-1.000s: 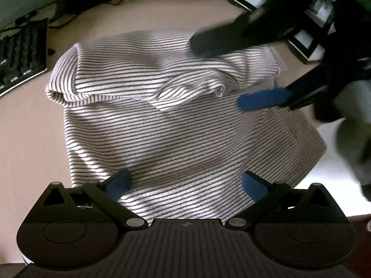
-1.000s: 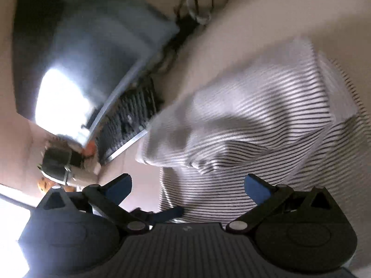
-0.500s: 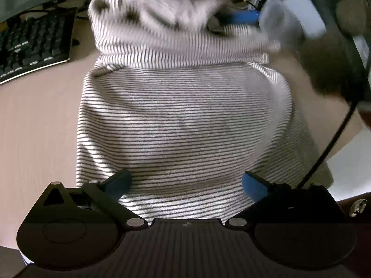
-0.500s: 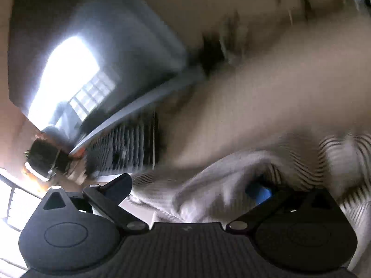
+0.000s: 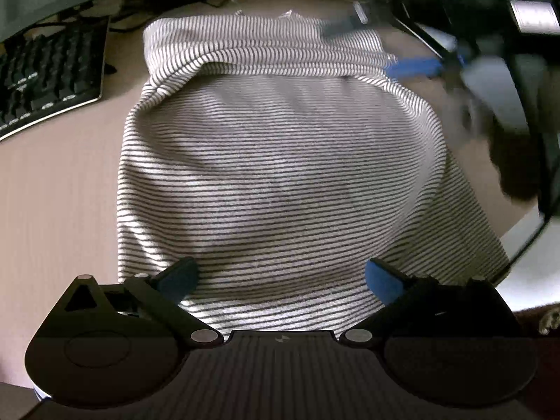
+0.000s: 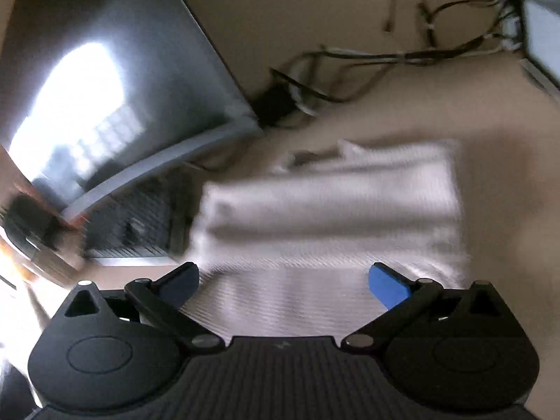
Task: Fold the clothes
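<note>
While the black keyboard [image 5: 49, 70] sits far left, the striped shirt [image 5: 280, 175] lies mid-table [image 5: 52, 210], top edge folded over. Left gripper [image 5: 280, 276]: jaws wide, empty, above the hem. Right gripper [image 6: 283, 280]: jaws wide, empty; view blurred.

Both views are dimly lit and bent by fisheye distortion, straight lines being curved toward the edges. In the left wrist view the striped garment [image 5: 280, 161] is rendered sharply, with soft shadows across its middle and a bright patch of light at its near hem; the upper right corner is smeared by motion blur. The right wrist view is blurred throughout, the stripes being washed out. Strong glare is reflected from the monitor [image 6: 87, 105], and the lower left edge is overexposed.
</note>
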`<action>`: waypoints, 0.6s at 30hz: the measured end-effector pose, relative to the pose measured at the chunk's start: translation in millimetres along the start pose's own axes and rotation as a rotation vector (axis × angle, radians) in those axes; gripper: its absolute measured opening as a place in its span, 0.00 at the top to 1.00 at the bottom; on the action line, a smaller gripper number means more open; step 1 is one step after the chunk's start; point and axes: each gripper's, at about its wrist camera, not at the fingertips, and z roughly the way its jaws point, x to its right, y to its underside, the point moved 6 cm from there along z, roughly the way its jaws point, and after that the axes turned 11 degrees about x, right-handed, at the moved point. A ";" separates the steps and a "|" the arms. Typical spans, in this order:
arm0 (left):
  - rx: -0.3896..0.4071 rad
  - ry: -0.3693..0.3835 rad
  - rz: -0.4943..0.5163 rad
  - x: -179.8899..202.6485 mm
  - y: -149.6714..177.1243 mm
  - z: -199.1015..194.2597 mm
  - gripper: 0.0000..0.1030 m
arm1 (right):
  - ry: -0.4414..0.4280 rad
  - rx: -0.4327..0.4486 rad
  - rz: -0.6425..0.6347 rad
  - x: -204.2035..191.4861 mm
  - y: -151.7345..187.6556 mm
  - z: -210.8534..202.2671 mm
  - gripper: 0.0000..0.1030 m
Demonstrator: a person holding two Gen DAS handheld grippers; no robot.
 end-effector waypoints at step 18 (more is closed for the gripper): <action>-0.050 0.072 0.172 1.1 10.0 0.7 0.00 | 0.159 -0.050 -0.055 13.3 103.6 -51.4 0.00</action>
